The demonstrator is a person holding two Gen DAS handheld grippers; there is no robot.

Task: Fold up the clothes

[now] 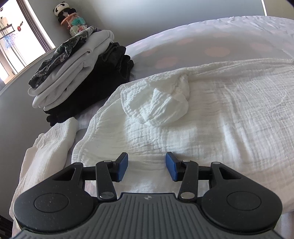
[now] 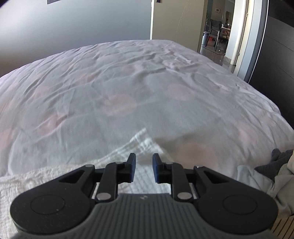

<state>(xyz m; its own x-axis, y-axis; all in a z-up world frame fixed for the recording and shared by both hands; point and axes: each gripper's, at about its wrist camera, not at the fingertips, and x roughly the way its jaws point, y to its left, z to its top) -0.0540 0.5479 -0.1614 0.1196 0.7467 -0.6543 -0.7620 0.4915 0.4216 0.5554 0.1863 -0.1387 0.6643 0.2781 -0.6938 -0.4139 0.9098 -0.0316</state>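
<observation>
The left gripper (image 1: 147, 168) hangs low at six o'clock over a white crinkled garment (image 1: 202, 114), its blue-padded jaws apart with nothing between them. A bunched sleeve (image 1: 161, 106) lies at the centre. At ten o'clock a stack (image 1: 77, 73) of folded clothes sits on the bed (image 1: 202, 42), with a panda (image 1: 61, 9) behind.

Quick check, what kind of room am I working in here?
Most likely a bedroom: a wide bed with a spotted sheet, a stack of folded clothes on it, and plush toys in the corner.
</observation>
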